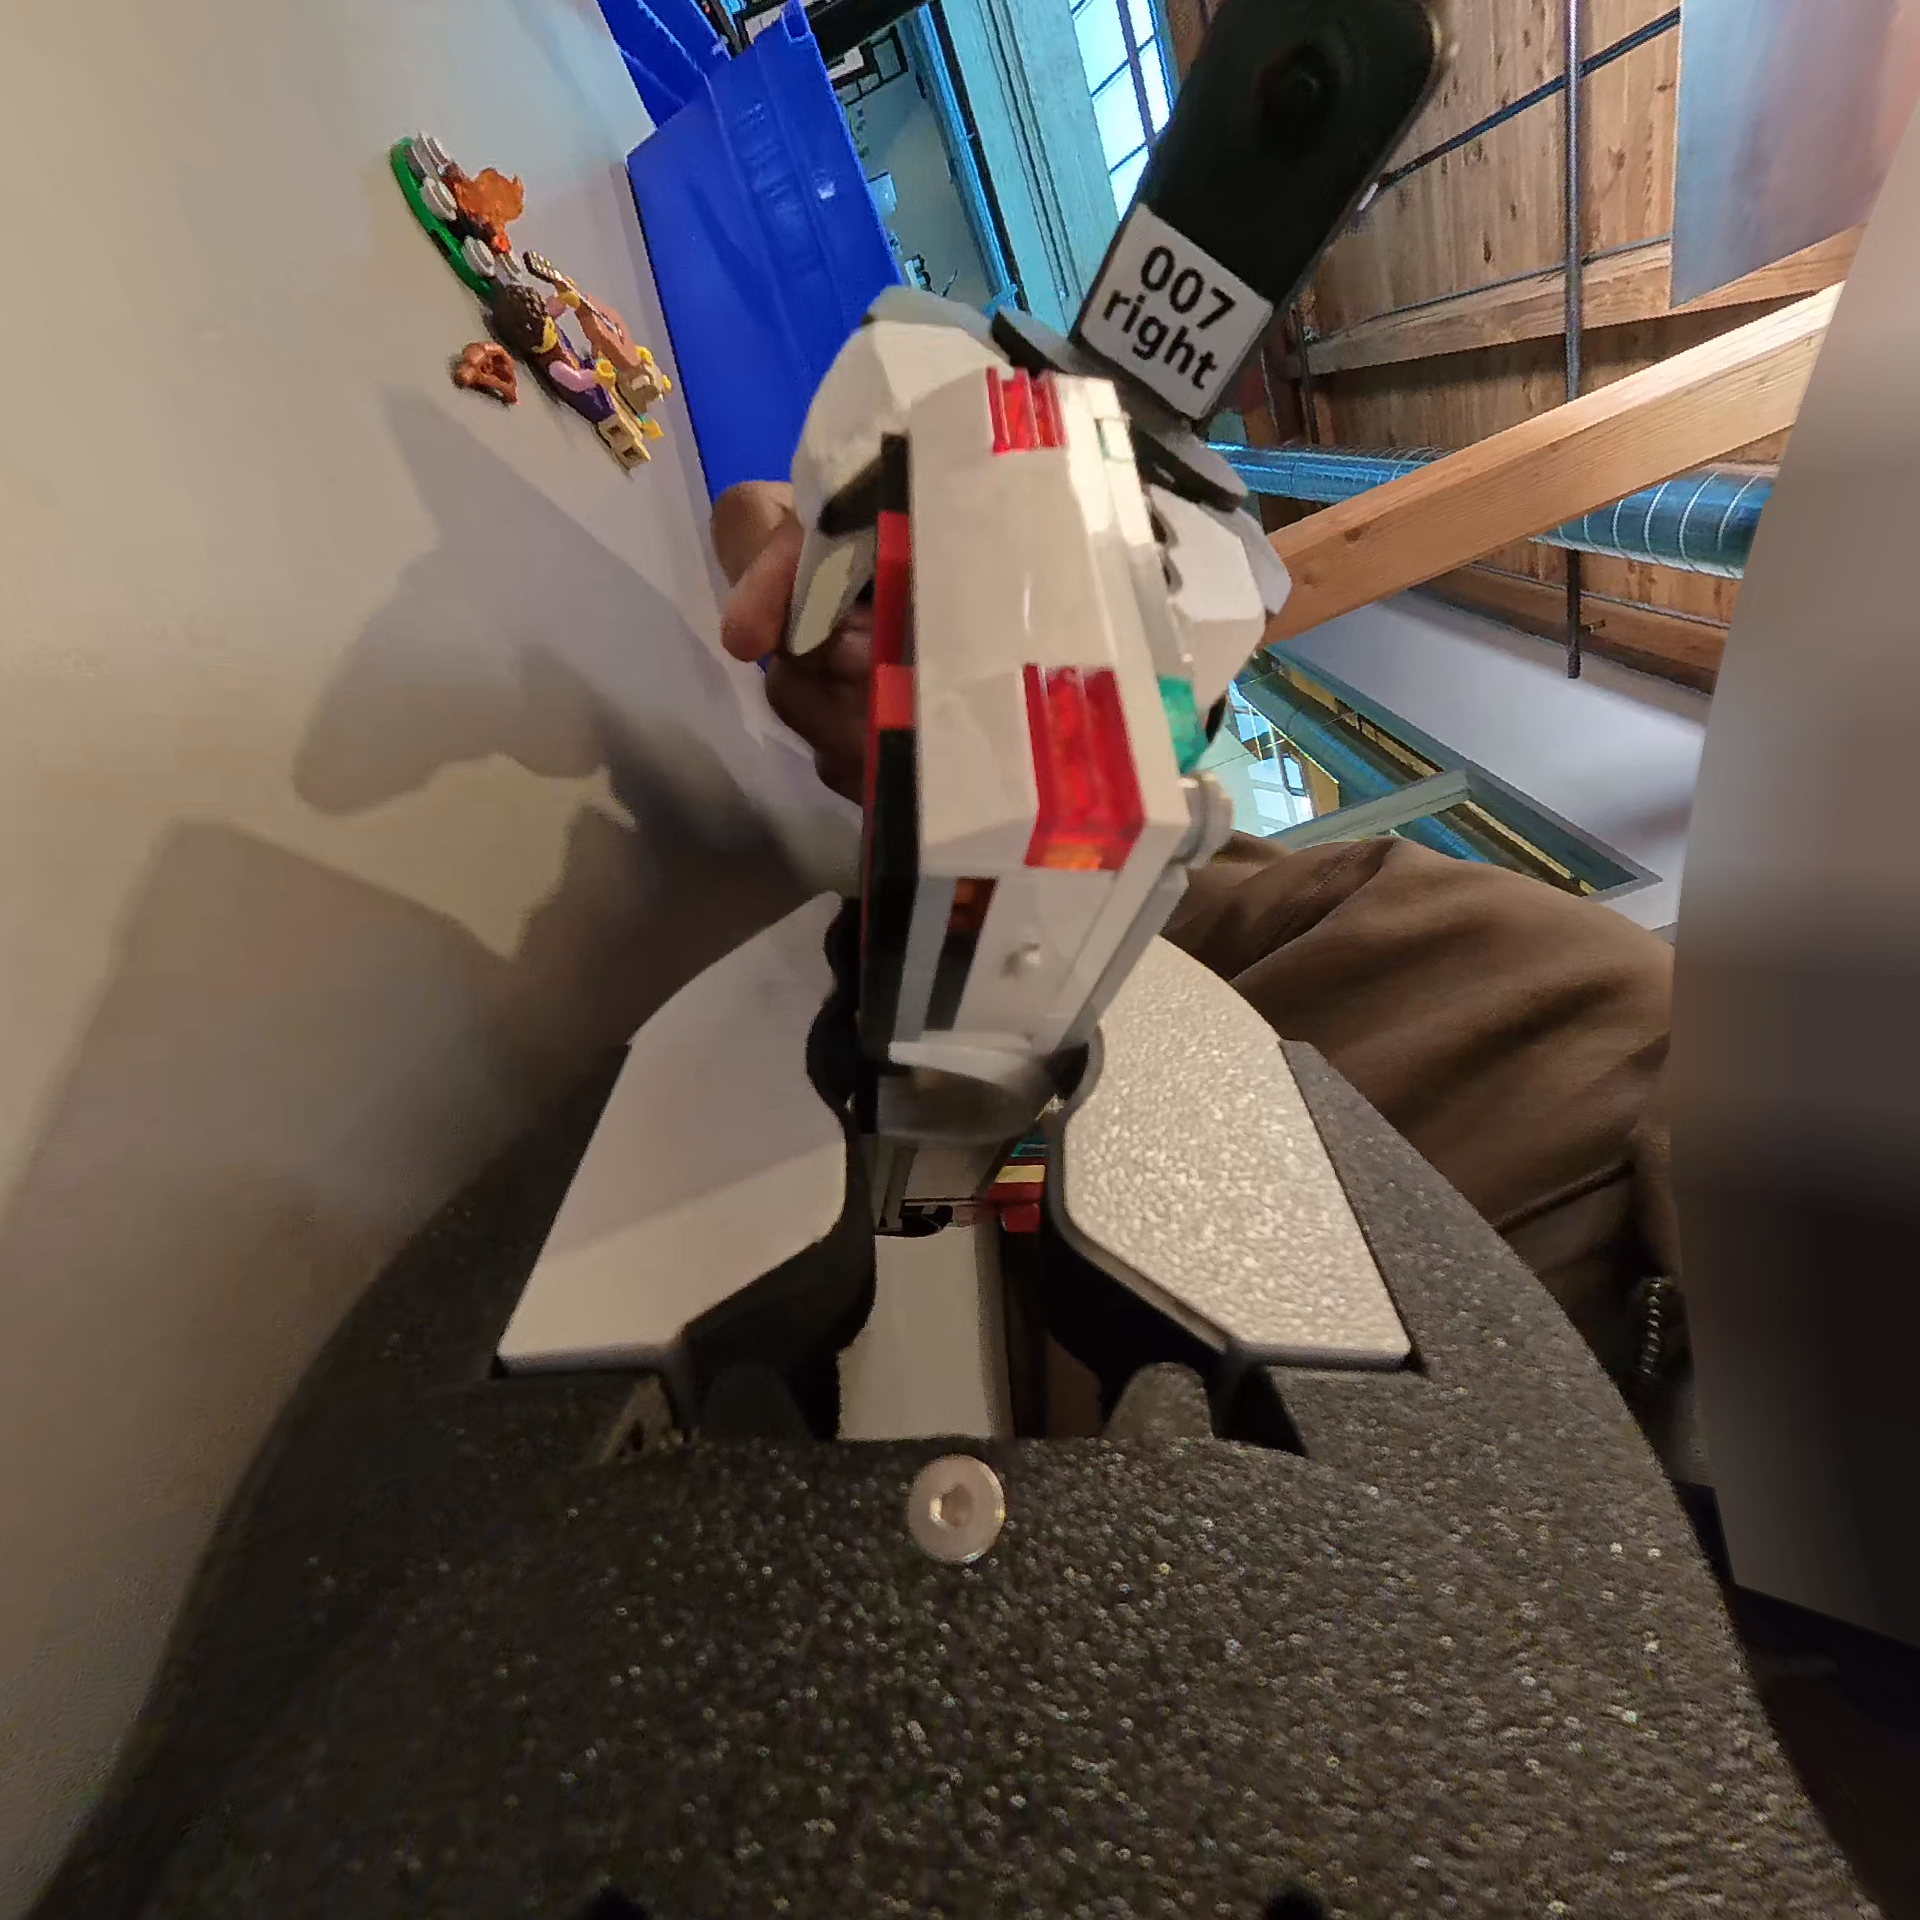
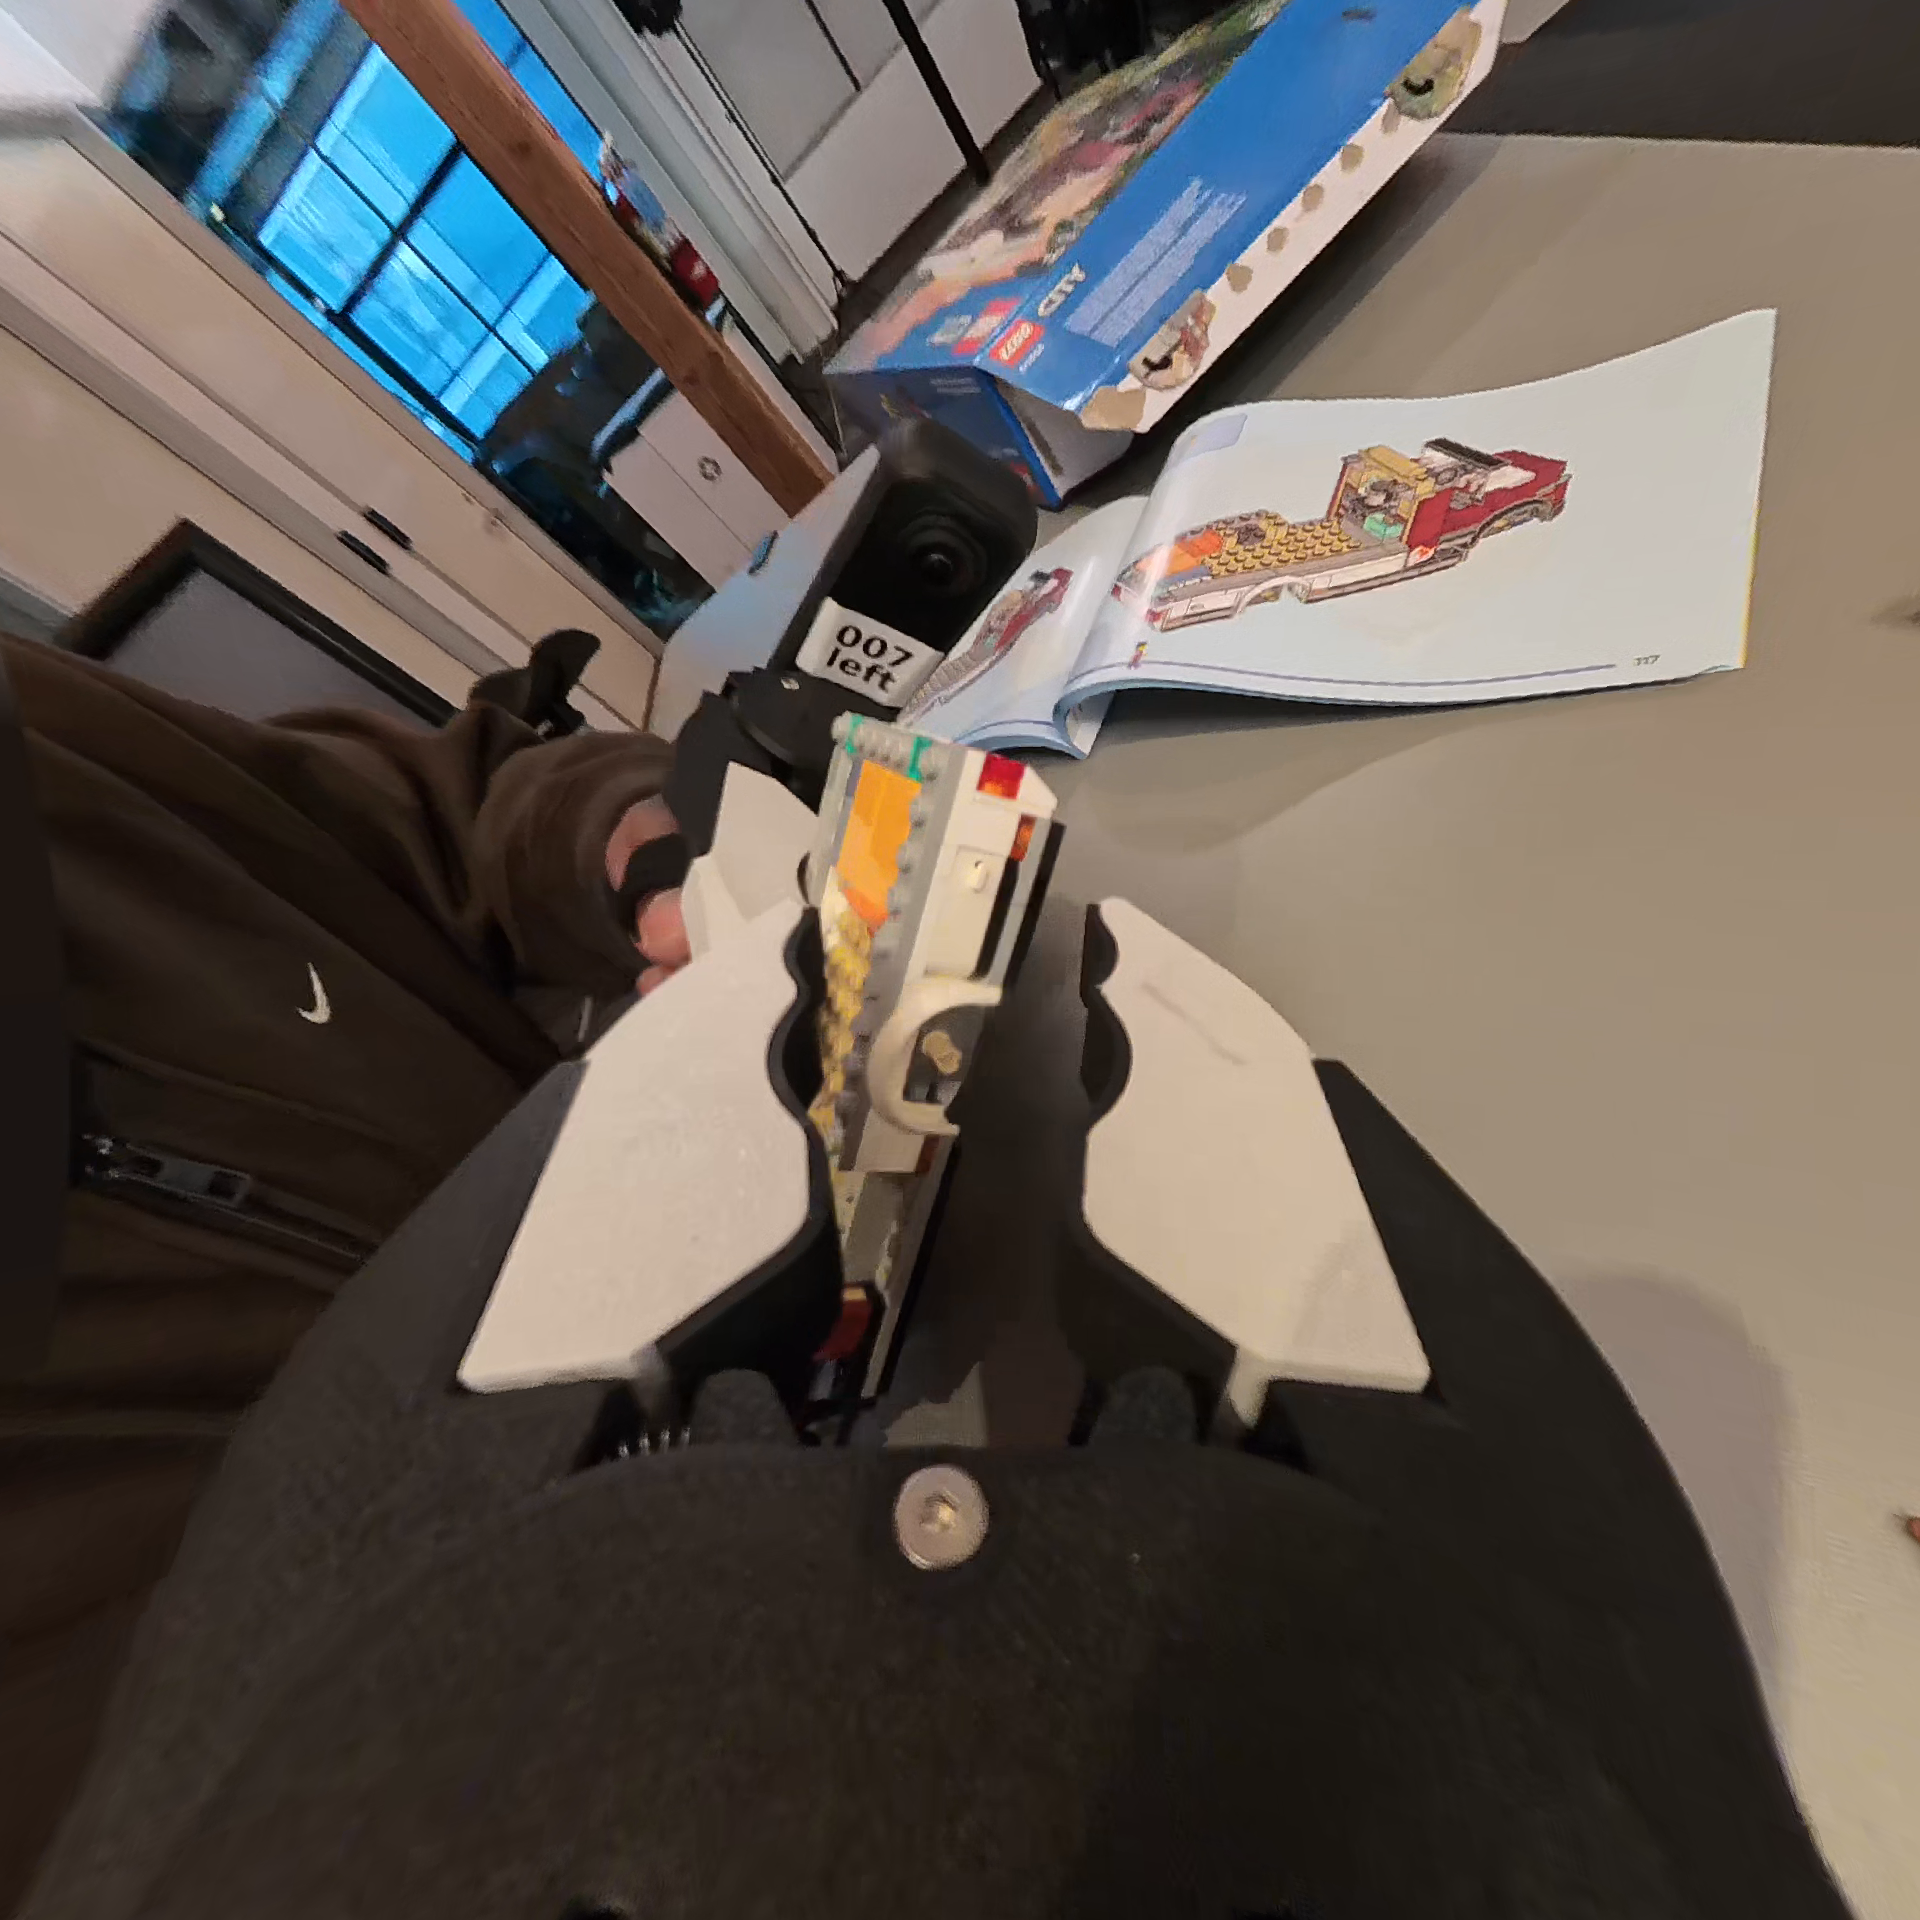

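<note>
clutter is lying on the grey desk (image 2: 1455,1039): an open instruction booklet (image 2: 1403,540) with a torn blue toy box (image 2: 1143,239) behind it, and, in the left wrist view, a group of small brick figures (image 1: 561,332) beside a green plate, next to a blue bin (image 1: 758,239). a person's brown sleeve (image 2: 364,831) is crowding the near side. a white brick-built vehicle body (image 1: 1018,675) is hanging above the desk between the two tools, with red translucent tiles, a black and red strip along one edge, an orange and yellow interior and a curved wheel arch. the left hand-held gripper (image 1: 961,1049) is clenching one end of it, both grey fingers pressing on the model. the right hand-held gripper (image 2: 940,966) is standing released around the other end: the model is lying against its left finger (image 2: 727,1060), while a clear gap is separating it from the right finger (image 2: 1174,1039). open desk is extending to the right of the model, and the booklet's edge is lying just beyond its far end.
</note>
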Motion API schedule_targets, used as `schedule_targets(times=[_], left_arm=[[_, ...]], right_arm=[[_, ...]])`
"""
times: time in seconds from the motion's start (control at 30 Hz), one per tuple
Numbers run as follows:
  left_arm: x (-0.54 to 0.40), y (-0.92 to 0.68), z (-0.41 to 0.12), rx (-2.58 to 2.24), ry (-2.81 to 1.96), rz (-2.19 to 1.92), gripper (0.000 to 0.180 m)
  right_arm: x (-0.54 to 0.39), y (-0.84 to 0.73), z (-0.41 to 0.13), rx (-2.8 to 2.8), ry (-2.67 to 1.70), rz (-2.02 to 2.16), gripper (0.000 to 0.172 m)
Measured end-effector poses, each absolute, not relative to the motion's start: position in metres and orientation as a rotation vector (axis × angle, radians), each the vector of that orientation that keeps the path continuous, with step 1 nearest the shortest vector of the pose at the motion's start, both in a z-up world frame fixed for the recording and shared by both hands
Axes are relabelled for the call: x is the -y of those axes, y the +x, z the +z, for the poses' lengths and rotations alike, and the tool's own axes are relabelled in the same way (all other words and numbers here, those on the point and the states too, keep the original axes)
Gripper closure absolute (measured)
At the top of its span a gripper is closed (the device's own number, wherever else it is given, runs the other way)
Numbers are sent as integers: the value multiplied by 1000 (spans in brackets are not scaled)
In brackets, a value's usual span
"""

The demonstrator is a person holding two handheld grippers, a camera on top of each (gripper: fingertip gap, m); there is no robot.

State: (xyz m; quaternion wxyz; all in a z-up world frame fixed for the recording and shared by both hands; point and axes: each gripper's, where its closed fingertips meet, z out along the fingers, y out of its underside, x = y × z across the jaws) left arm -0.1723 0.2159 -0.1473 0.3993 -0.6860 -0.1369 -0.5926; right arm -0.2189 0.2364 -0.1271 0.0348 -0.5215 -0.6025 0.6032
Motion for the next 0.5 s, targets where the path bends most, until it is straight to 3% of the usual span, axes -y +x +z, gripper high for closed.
schedule_targets(times=[0.27,0.5], left_arm=[[-214,-171,-146,307,-1749,-1443,147],[-214,-172,-147,312,-1749,-1435,147]], right_arm=[[-229,-216,-127,1873,-1606,1792,139],[-227,-216,-126,1866,-1606,1812,135]])
